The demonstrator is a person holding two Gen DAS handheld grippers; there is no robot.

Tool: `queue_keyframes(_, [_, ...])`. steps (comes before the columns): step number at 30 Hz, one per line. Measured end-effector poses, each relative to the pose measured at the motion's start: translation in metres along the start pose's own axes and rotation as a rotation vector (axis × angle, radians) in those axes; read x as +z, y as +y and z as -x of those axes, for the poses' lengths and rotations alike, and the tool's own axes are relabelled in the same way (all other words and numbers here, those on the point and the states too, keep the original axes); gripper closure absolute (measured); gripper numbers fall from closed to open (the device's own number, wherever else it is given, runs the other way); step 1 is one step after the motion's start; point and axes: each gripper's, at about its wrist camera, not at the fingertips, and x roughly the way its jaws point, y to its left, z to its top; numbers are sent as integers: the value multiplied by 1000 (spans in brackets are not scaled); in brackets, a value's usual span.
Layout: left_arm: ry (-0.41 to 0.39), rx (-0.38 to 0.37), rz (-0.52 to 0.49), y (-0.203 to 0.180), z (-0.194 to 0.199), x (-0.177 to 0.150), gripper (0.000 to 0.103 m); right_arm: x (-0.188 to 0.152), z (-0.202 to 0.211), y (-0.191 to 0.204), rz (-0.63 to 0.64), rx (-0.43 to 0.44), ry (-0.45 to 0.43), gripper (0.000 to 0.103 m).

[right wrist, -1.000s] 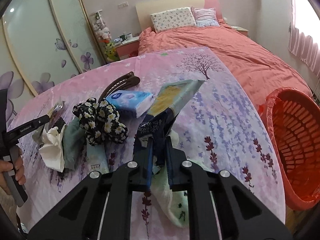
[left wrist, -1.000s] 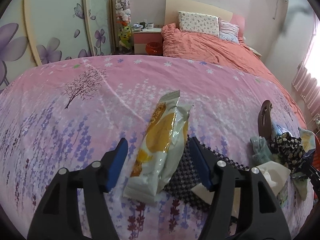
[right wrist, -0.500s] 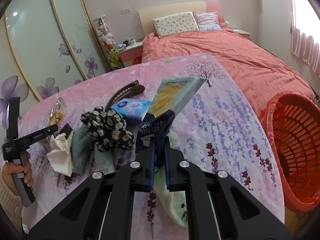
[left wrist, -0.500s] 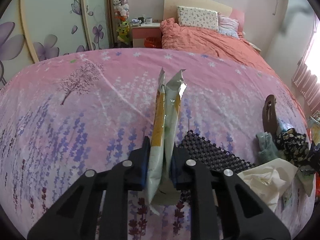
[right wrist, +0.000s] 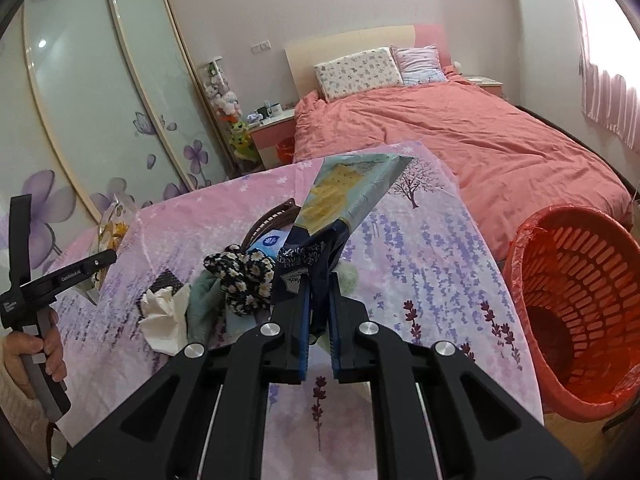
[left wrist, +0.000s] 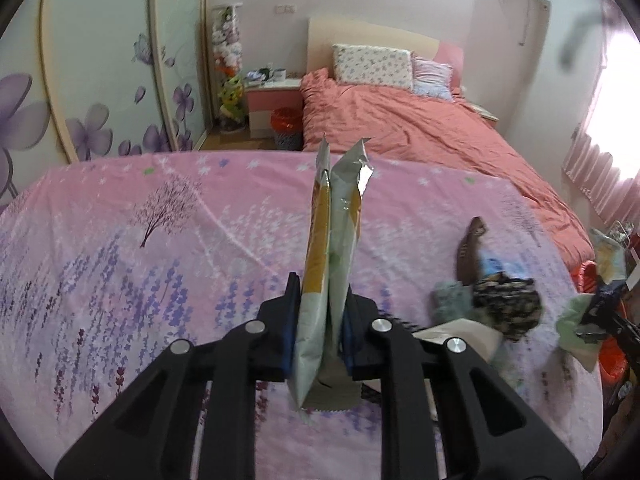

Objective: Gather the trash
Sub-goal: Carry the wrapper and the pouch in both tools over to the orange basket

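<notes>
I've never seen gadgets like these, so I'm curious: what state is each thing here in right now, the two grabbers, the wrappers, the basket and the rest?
Left gripper: shut on the yellow-and-white snack wrapper, lifted off the cloth.
Right gripper: shut on the cracker wrapper, held up.
Red basket: upright, lined with a red bag, nothing visible inside.
Crumpled tissue: lying on the pink cloth.
Floral scrunchie: lying in the pile.
Brown hair clip: lying on the cloth.

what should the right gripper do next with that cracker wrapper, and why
Probably swing the right gripper across to the red basket and let go above its open mouth. Its jaws are clamped on the cracker wrapper, already lifted off the pink cloth, and the basket stands just beside the table edge, so a short sideways carry should do.
</notes>
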Motion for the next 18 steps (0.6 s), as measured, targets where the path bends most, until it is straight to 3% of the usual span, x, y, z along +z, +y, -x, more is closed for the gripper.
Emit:
queue_keyframes(8, [6, -34, -42, -27, 7, -9, 84, -28, -45, 1, 39, -64, 134, 91])
queue_keyframes(18, [20, -63, -47, -31, 1, -16, 83, -11, -51, 2, -33, -13, 125, 67])
